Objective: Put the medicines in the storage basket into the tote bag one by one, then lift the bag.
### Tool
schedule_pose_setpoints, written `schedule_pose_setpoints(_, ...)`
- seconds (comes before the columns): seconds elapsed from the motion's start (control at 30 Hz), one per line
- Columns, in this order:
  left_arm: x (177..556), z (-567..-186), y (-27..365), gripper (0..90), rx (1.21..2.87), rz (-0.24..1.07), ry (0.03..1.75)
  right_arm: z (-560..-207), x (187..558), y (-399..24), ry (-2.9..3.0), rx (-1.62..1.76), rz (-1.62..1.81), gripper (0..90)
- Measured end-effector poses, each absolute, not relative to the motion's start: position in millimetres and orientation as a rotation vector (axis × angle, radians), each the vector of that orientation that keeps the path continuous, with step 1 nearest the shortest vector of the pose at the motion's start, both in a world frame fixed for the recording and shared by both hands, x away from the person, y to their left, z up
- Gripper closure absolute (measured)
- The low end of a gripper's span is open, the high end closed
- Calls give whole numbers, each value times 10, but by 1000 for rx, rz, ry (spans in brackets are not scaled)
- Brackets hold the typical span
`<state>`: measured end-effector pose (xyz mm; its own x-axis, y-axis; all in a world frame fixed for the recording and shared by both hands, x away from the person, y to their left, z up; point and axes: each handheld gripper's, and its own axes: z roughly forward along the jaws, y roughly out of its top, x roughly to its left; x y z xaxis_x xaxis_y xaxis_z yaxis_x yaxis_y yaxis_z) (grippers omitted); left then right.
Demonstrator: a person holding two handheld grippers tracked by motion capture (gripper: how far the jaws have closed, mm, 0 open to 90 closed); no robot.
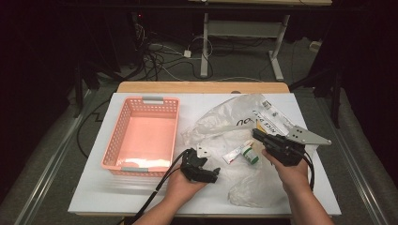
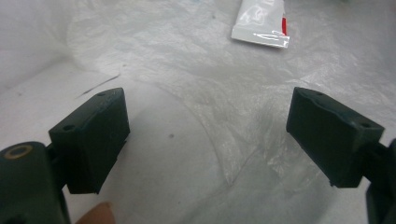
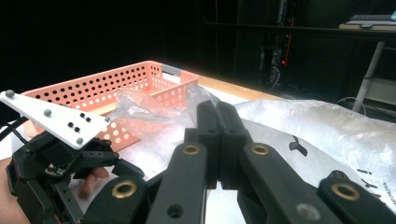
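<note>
A pink perforated basket point(image 1: 143, 133), a clear plastic bag point(image 1: 234, 126) with black lettering, a white tube point(image 2: 261, 21) with red marking

We can read very little here. On the clear plastic bag point(image 1: 244, 119), toward 1 o'clock from the table's middle in the high view, black capital letters run slantwise; we make out only something like "NICE", and the rest blurs. In the right gripper view a few black print marks sit on the same bag at 4 o'clock, too small for us to read. The white tube point(image 2: 261, 21) at 12 o'clock in the left gripper view bears a red patch, no legible word.
</note>
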<state>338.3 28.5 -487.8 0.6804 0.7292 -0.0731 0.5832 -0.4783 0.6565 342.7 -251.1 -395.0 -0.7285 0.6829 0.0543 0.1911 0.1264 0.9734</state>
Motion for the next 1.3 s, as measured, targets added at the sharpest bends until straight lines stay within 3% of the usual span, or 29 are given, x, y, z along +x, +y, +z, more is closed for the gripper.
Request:
schedule_pose_setpoints(0.13,3336,-4874,265,296,2229,269,928,-3975,3427,-2501,2015,852,1626,900)
schedule_pose_setpoints(0.27,3282,-4869,231,543,2232,244,868,-3967,3425,-2493,2016,855,1621,900)
schedule_pose_setpoints(0.33,3284,-4869,230,583,2228,240,874,-3963,3427,-2495,2013,846,1617,900)
schedule_pose_setpoints(0.5,3278,-4878,226,883,2220,237,855,-3955,3400,-2493,2012,848,1628,900)
schedule_pose_setpoints(0.63,3357,-4889,317,887,2165,107,895,-3970,3388,-2487,2020,860,1625,900)
schedule_pose_setpoints(1.03,3241,-4830,456,889,1991,209,881,-3980,3397,-2481,2008,850,1618,900)
schedule_pose_setpoints(1.3,3151,-4526,512,888,1897,315,814,-3941,3381,-2515,1976,836,1632,900)
